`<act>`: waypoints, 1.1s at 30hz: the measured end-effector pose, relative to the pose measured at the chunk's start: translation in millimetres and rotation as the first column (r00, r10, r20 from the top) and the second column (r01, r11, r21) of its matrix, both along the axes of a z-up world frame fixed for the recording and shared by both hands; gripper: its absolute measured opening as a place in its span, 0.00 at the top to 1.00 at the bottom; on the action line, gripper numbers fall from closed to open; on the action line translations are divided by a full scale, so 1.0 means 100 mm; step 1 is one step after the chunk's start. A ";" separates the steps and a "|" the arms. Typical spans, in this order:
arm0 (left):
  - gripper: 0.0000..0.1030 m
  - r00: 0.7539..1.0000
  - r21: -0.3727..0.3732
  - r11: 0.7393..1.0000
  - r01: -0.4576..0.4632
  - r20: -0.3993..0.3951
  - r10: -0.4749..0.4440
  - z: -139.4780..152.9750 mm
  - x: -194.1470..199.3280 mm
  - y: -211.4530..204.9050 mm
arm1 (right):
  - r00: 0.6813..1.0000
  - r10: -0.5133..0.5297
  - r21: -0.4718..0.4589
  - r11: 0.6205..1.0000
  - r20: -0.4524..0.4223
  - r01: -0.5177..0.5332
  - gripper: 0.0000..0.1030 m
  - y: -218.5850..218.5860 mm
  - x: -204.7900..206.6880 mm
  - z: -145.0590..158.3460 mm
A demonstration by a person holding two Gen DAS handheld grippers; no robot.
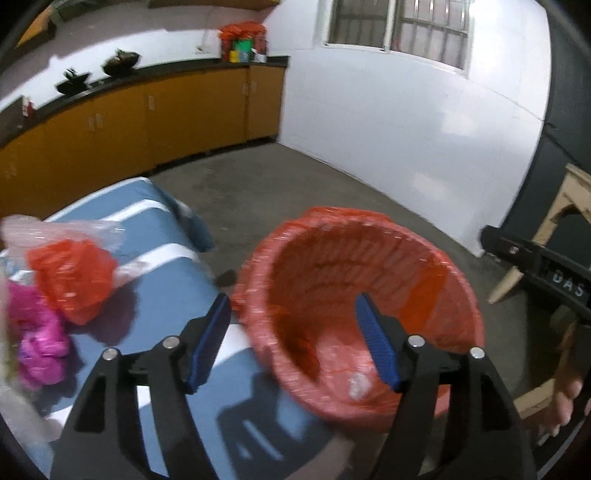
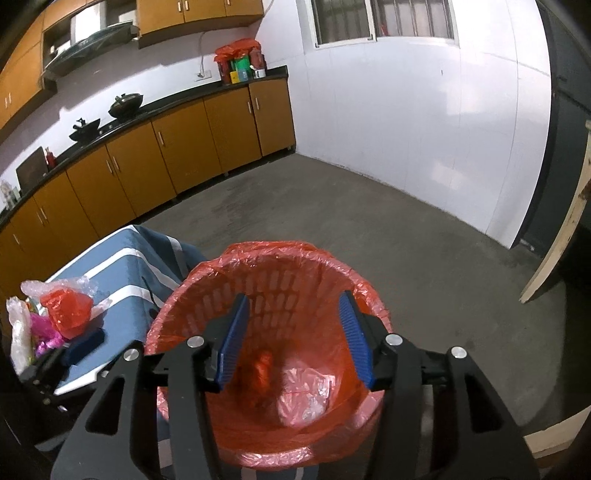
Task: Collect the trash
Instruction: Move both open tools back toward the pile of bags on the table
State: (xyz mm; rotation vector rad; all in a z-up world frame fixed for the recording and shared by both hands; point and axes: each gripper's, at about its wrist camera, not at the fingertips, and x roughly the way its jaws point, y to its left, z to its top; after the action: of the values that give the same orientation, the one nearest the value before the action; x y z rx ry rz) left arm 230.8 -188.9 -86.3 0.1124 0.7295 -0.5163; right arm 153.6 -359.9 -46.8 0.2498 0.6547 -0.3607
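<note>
Red plastic liner over a perforated waste basket [image 2: 280,280], seen from above in both wrist views. Right gripper [image 2: 295,338] points down into its mouth, blue-padded fingers [image 2: 232,343] apart, nothing between them. Below them, near the basket's bottom, a crumpled red wad [image 2: 262,369], blurred; whether it is resting or in mid-air cannot be told. Beside it lies clear crumpled plastic [image 2: 306,391].

Left gripper [image 1: 295,341] straddles the basket's near-left rim [image 1: 255,332]: one finger over the table, the other over the opening. Fingers wide apart, pressing on nothing. View is motion-blurred.

Basket stands just beside the right edge of a table draped in a blue cloth with white stripes [image 2: 125,266]. Toward the table's left edge, remaining trash in a heap: a red plastic bag [image 2: 66,312], clear plastic film [image 2: 59,286] behind it, and a magenta wrapper [image 1: 40,343] nearest the edge.

Bare concrete floor [image 2: 369,229] beyond. Far wall: brown cabinets [image 2: 155,158] under a black counter, two dark woks [image 2: 123,103] on it, packages at the counter's far end [image 2: 240,62]. Barred window [image 2: 384,18] in the white wall.
</note>
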 end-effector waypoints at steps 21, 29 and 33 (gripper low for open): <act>0.26 0.898 -0.020 0.909 -0.417 0.144 0.415 0.45 -0.37 1.81 | 0.982 0.185 -0.107 0.977 -0.028 -0.187 0.48 0.87 0.10 0.04; 0.26 0.788 -0.001 0.799 -0.601 0.166 0.593 0.44 -0.53 2.73 | 0.961 0.275 -0.107 0.955 -0.036 -0.278 0.48 1.31 0.18 0.03; 0.26 0.725 0.008 0.732 -0.682 0.147 0.673 0.37 -0.63 3.18 | 0.939 0.341 -0.111 0.933 -0.044 -0.343 0.48 1.64 0.23 0.01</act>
State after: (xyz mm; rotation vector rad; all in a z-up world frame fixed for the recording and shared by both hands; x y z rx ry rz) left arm 168.2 129.6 -49.6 -0.0692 0.5991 0.2267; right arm 177.0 -195.6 -46.3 0.0162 0.6842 -0.0658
